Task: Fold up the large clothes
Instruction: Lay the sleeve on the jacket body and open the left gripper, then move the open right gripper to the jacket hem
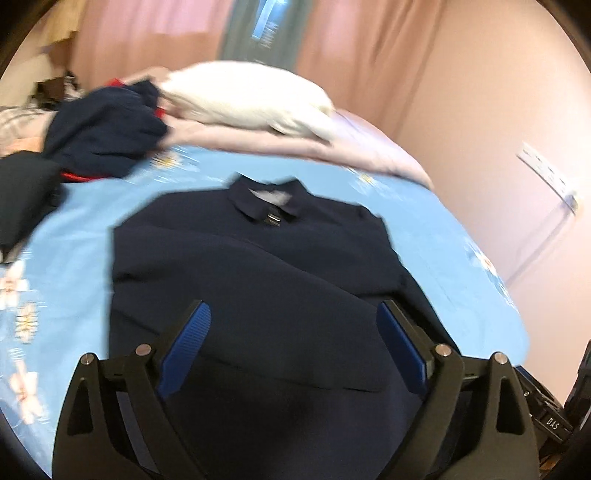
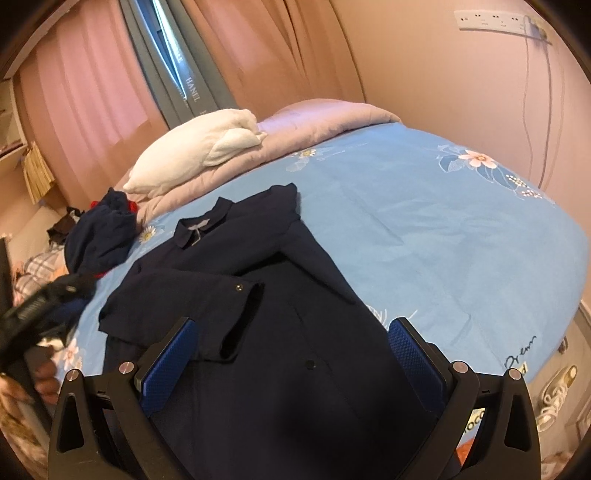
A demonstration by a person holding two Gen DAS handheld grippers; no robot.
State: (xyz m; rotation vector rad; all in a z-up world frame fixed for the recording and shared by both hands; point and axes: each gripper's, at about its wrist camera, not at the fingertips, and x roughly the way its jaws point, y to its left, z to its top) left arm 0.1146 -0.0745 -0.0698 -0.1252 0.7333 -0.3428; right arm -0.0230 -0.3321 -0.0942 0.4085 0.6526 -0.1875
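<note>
A dark navy collared coat [image 1: 258, 266] lies flat on the light blue flowered bedsheet [image 1: 85, 229], collar [image 1: 267, 201] toward the far end. In the right wrist view the coat [image 2: 280, 280] has its left sleeve [image 2: 192, 306] folded across the front. My left gripper [image 1: 293, 308] hovers over the coat's lower half, open wide, with nothing between its blue pads. My right gripper [image 2: 293, 325] stands open over the coat's lower front, with only cloth below it. The left gripper [image 2: 37, 306] also shows as a blur at that view's left edge, a hand [image 2: 44, 373] under it.
A heap of navy and red clothes [image 1: 107, 133] lies left of the collar. A white pillow [image 1: 243, 96] rests on a folded pink quilt [image 1: 369, 155] at the bed's head. The sheet [image 2: 424, 229] is bare right of the coat. Wall and socket strip [image 2: 495, 18] stand beyond.
</note>
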